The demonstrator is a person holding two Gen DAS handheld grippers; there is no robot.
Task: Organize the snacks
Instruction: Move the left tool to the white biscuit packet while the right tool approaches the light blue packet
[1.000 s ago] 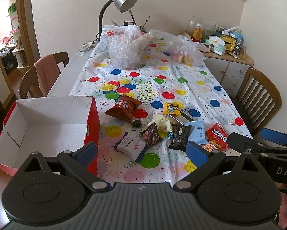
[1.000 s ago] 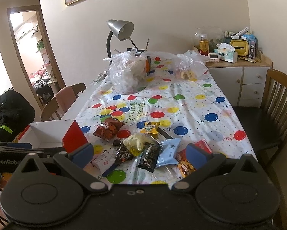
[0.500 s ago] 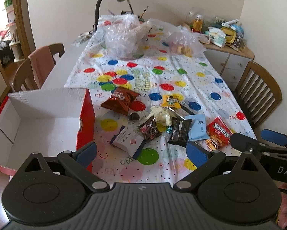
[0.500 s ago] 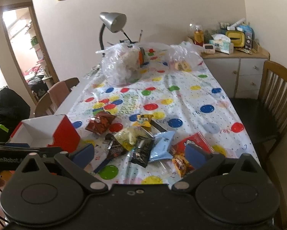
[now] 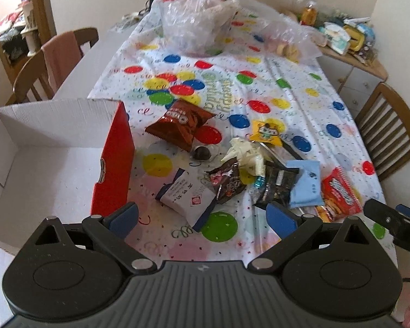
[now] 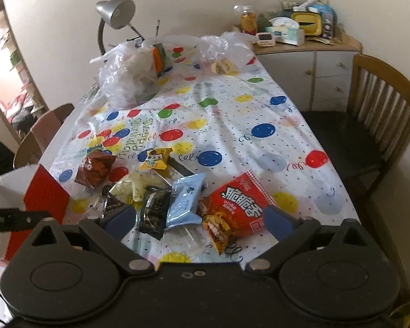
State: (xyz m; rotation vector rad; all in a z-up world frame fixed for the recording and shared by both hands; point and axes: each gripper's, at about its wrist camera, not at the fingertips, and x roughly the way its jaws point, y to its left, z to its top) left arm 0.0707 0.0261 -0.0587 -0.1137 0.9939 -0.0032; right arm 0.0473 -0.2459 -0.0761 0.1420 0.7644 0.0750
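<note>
**Snacks scattered at the near end of the table, both claws spread and empty**

Snacks are seen heaped on the balloon-print tablecloth, just ahead of both claws. The left claw is held released, its blue fingertips wide apart with nothing between them, above the near table edge. Just beyond it, a white packet with dark blue trim is lying flat, and a dark candy wrapper is found right beside that. A black packet and a pale blue packet are overlapped to the right, with a red snack bag at the far right of the heap. Farther out, a brown chip bag, a small dark round sweet, a crumpled cream wrapper and a yellow packet are spread.

The right claw is likewise held released and empty; the red snack bag is framed between its fingers, with the pale blue packet and black packet to the left.

At the left table edge, an open red-and-white cardboard box is standing, nothing visible inside. Two clear plastic bags and a silver desk lamp are seen at the far end, with wooden chairs alongside.
</note>
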